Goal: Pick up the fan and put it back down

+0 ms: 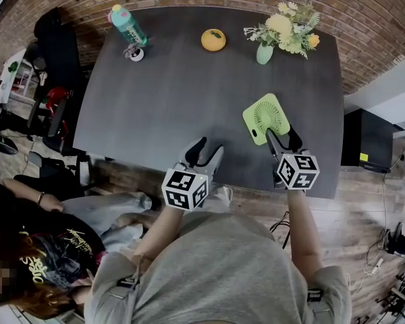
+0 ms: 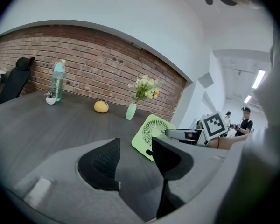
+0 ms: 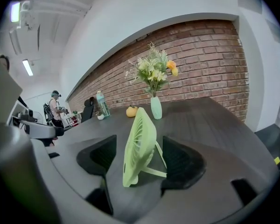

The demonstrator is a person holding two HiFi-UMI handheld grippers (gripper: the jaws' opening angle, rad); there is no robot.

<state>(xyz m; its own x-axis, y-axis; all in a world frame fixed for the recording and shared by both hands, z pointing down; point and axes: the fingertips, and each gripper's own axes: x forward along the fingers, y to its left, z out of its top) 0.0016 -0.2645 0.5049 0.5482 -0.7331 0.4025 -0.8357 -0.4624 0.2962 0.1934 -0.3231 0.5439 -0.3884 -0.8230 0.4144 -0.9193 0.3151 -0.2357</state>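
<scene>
A light green square fan (image 1: 265,117) stands tilted on its wire stand on the dark table (image 1: 169,106), near the front right. My right gripper (image 1: 281,140) is open, with the fan's (image 3: 140,143) lower part between its jaws and a gap on each side. Over the table's front edge, left of the fan (image 2: 151,134), my left gripper (image 1: 204,152) is open with nothing between its fingers. From the left gripper view, the right gripper (image 2: 184,134) reaches in behind the fan.
At the table's back stand a teal bottle (image 1: 127,25), a small white pot (image 1: 136,54), an orange (image 1: 214,40) and a vase of flowers (image 1: 281,32). A person sits at lower left (image 1: 34,248). A black chair (image 1: 54,52) stands left, a black box (image 1: 368,140) right.
</scene>
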